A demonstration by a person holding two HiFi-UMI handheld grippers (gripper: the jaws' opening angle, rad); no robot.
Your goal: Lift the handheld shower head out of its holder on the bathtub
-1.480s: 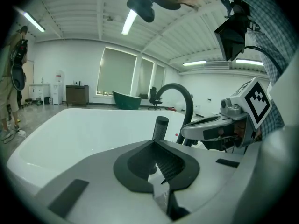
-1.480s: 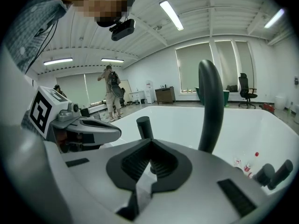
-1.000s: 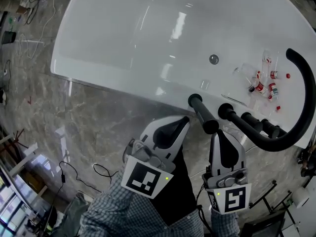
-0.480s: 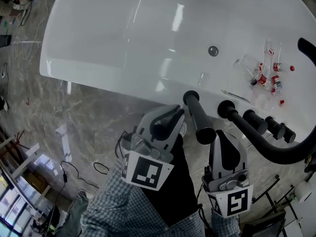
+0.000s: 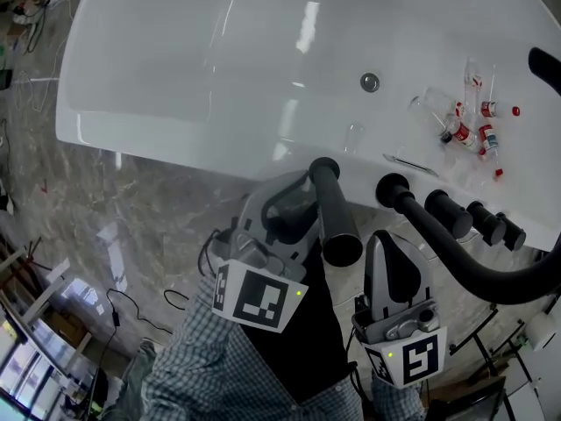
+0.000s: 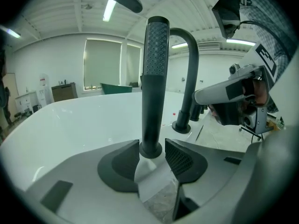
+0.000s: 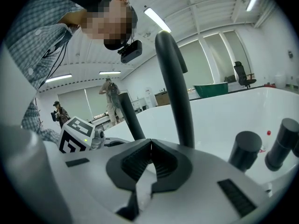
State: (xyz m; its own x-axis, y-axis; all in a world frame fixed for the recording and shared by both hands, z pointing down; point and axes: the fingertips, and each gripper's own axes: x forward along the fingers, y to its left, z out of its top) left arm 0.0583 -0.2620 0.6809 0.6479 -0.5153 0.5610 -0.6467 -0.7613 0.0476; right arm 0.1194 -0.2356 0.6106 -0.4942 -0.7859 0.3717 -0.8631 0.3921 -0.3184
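- Head view: the shower head (image 5: 331, 213) stands in its holder on the near rim of the white bathtub (image 5: 202, 60). The curved black spout (image 5: 473, 266) rises at its 3 o'clock, and small bottles (image 5: 473, 134) lie in the tub at its 2 o'clock. Neither gripper view shows the bottles.
- Left gripper view only: the dotted spray face of the shower head (image 6: 154, 78) is turned toward the left gripper (image 6: 153, 150). The jaws are opening, with the base of the handle between them and no pad pressing on it.
- Right gripper view only: the jaws of the right gripper (image 7: 150, 146) meet at the tips with nothing between them. The spout (image 7: 173, 78) is at 12 o'clock.
- Axis: the long axis is upright, with the base down in the rim and the free end up. In the head view the free end lies toward 6 o'clock.
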